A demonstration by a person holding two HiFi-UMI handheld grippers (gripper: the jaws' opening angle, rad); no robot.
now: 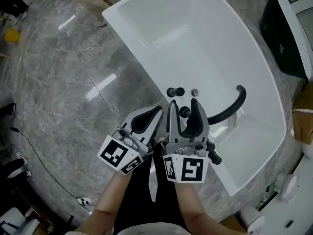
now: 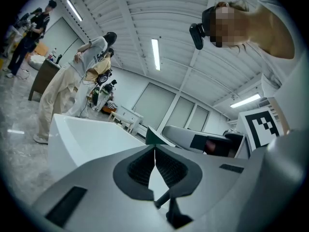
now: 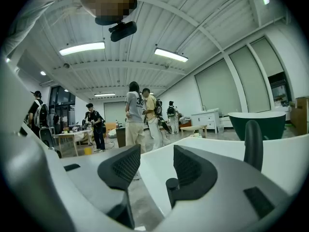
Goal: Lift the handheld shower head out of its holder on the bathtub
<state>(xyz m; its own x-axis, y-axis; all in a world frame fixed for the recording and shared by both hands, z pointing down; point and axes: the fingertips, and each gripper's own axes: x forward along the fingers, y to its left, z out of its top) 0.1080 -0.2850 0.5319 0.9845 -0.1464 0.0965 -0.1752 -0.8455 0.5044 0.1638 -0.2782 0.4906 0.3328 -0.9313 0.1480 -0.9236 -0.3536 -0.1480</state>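
Shower head (image 1: 230, 107), black curved wand, lies on tub (image 1: 205, 38) rim just right of R gripper (image 1: 183, 105), jaws apart, held level w/ L gripper (image 1: 156, 112), jaws pressed together, empty.

Bathtub (image 1: 195, 43) far end cropped, spout (image 1: 234, 106) base hidden

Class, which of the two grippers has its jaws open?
The right gripper: its jaws stand apart with a clear gap between them, whereas the left gripper has its jaws closed together.
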